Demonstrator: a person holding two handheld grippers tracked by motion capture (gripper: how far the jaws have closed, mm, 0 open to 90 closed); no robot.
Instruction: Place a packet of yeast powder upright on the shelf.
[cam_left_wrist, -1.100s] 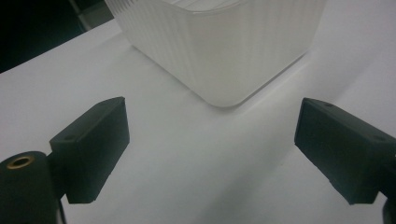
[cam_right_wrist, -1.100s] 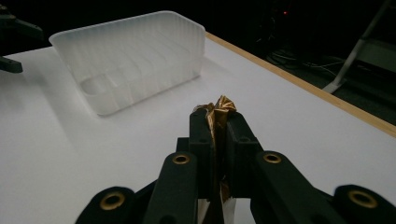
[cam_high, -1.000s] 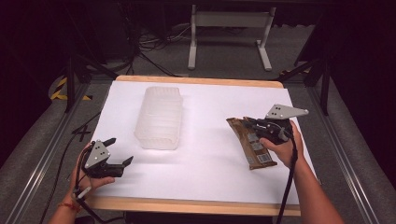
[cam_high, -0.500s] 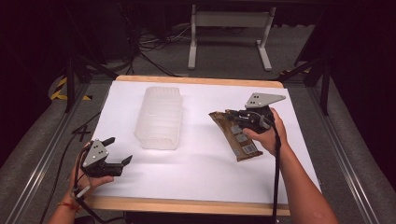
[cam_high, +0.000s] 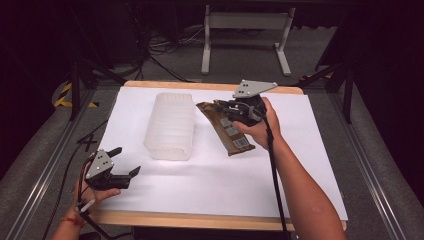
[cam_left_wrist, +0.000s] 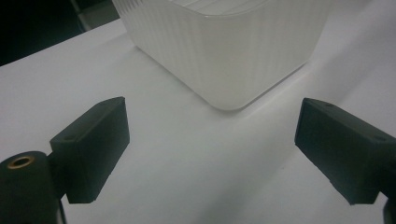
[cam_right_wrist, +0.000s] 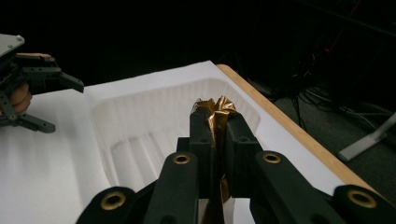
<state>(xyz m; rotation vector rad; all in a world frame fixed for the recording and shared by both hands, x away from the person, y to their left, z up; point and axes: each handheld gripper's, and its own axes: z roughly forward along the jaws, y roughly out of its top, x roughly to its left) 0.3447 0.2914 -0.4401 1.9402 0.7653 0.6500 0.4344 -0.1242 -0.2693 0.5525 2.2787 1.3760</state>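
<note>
Above the table's far right part, the right gripper (cam_high: 220, 107) pinches a brown packet (cam_high: 227, 131) beside the white tray (cam_high: 171, 125); near left, the left gripper (cam_high: 125, 161) stands wide open, holding nothing.

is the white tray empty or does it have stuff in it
Empty: the right tool view shows the white tray bare inside; the gold wrapper is outside it.

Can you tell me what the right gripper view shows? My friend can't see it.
The right gripper pinches a crinkly gold-brown wrapper between its black fingers, above a white ribbed plastic tray. The left gripper waits far left.
</note>
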